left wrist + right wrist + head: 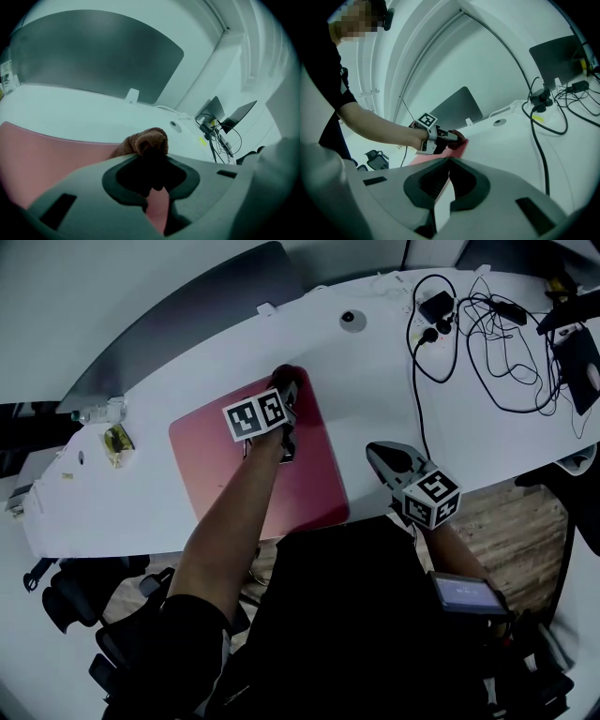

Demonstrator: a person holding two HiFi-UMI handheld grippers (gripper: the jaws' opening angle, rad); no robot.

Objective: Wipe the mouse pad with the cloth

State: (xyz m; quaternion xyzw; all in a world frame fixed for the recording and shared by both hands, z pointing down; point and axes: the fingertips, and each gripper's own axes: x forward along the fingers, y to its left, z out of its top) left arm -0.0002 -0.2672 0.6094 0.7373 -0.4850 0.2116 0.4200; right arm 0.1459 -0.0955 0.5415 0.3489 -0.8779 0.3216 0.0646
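One cloth [140, 139] between left gripper [152, 164] jaws.

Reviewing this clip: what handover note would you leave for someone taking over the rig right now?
Left gripper: shut on the cloth, which sits on the far right corner of the mouse pad.
Right gripper: shut, empty, held above the table to the right of the pad.
Done: cloth picked up and brought onto the pad. How much has been wiped cannot be told.
Left: probably sweep the cloth across the rest of the pad.
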